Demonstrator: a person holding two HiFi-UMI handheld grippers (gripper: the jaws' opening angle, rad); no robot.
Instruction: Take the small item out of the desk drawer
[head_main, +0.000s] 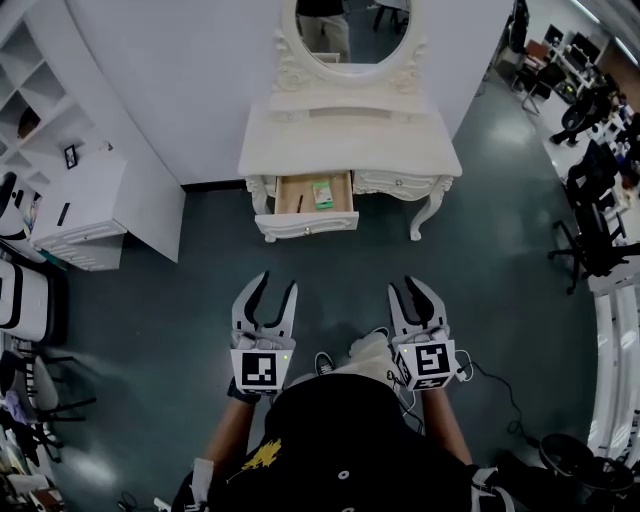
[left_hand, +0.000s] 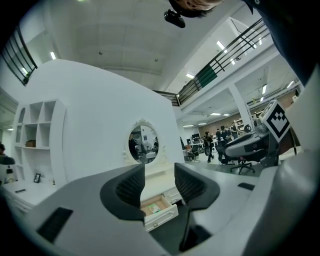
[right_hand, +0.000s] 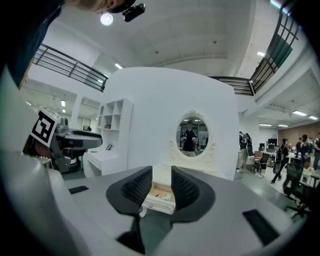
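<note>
No readable text anywhere (small green item (head_main: 322, 193) too blurred)

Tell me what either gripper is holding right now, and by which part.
Nothing. The left gripper and right gripper both stand open and empty; the green item lies in the open drawer.

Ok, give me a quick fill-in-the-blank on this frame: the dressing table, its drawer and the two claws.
1. The drawer of the white dressing table stands ___.
2. The small packet lying inside it is ___ in colour.
3. The left claw and right claw hover short of the table, both open, and hold ___.

Missing words: open; green; nothing.
</note>
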